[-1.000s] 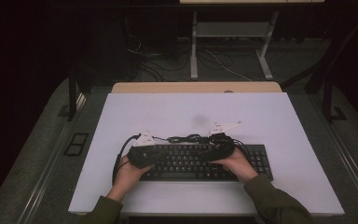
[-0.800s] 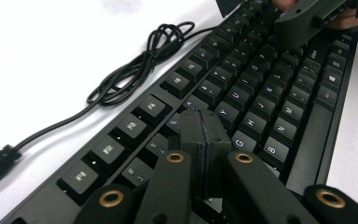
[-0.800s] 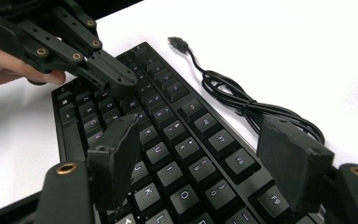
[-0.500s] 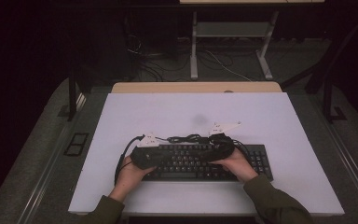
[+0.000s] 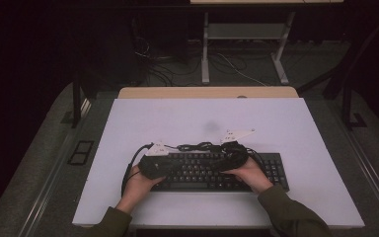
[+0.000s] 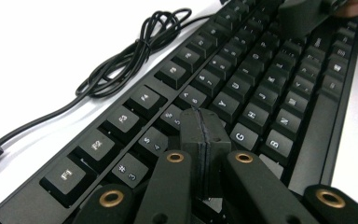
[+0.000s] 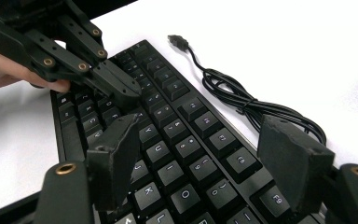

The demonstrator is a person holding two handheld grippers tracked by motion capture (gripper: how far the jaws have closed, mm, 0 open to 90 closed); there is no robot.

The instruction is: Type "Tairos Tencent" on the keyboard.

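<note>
A black keyboard [image 5: 269,170] lies on the white table [image 5: 202,121] near its front edge. Its coiled cable [image 5: 197,146] rests just behind it. My left gripper [image 5: 175,167] is over the keyboard's left half; in the left gripper view the left gripper [image 6: 200,123] is shut, jaw tips together on the keys [image 6: 261,79] near 5 and T. My right gripper [image 5: 219,162] hovers over the right-middle keys. In the right gripper view the right gripper [image 7: 203,158] is open with nothing between its pads [image 7: 114,154], above the O and K keys [image 7: 177,121]. The left gripper [image 7: 121,91] shows there too.
The bundled cable [image 6: 126,60] and its USB plug [image 7: 178,42] lie loose on the table behind the function row. A wooden strip [image 5: 207,92] borders the table's far edge. Desk legs and floor cables [image 5: 237,69] stand beyond it.
The left gripper has edged slightly right over the keys. The right gripper and the keyboard stay where they were.
</note>
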